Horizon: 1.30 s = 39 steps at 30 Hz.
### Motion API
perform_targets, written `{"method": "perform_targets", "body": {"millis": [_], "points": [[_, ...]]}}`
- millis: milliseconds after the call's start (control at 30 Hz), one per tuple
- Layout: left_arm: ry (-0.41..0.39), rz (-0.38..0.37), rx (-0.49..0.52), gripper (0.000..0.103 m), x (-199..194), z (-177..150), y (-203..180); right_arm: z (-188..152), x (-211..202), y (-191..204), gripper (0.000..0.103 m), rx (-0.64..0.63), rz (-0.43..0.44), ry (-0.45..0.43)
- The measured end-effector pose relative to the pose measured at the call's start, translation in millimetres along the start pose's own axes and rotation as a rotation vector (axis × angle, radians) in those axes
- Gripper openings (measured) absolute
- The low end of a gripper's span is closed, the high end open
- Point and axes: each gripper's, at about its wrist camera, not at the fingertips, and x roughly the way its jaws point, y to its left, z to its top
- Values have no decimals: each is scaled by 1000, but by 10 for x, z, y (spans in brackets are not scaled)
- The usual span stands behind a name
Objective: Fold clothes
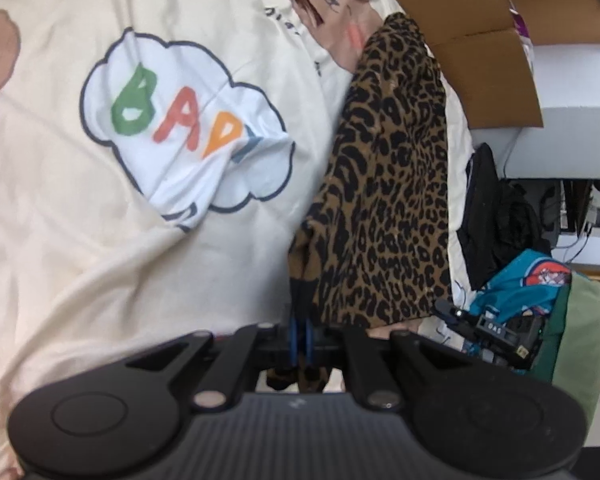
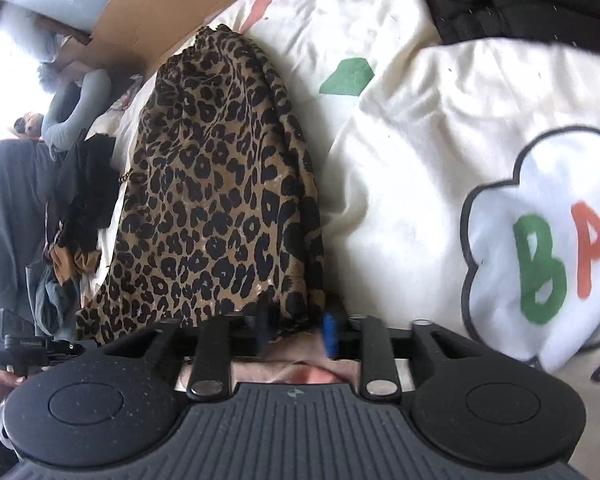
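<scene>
A leopard-print garment (image 1: 388,200) lies stretched out lengthwise on a cream bedcover (image 1: 80,260). My left gripper (image 1: 301,332) is shut on its near left corner, and a bit of the fabric hangs below the blue pads. The right gripper (image 1: 450,311) shows at the garment's near right corner. In the right wrist view the same garment (image 2: 220,200) runs away from my right gripper (image 2: 296,332). Its blue fingers (image 2: 330,334) stand apart, and the hem's edge lies by the left one with no pad pressing on it.
The bedcover (image 2: 400,160) has a cloud print with coloured letters (image 1: 180,120). Cardboard (image 1: 480,60) stands behind the bed. A heap of dark clothes (image 1: 488,216), a blue printed cloth (image 1: 520,284) and a green cloth (image 1: 584,320) lie right of the garment. A black garment (image 2: 520,0) lies at the far corner.
</scene>
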Motion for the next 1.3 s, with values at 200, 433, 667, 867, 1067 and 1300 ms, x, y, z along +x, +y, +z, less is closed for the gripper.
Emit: {"method": "perform_targets", "body": {"millis": [200, 433, 667, 867, 1067, 1300], "points": [[-4, 1, -9, 4, 12, 13, 53, 97, 17, -41, 41, -18, 9, 0], [-5, 10, -17, 4, 63, 26, 139, 220, 111, -63, 41, -32, 18, 20], [-2, 24, -10, 4, 113, 65, 170, 358, 221, -2, 40, -70, -1, 49], [1, 31, -8, 4, 129, 79, 192, 431, 271, 3, 33, -93, -5, 94], [1, 32, -13, 4, 129, 79, 214, 495, 214, -46, 30, -90, 68, 150], [7, 35, -13, 4, 140, 100, 235, 513, 293, -95, 22, -44, 87, 164]]}}
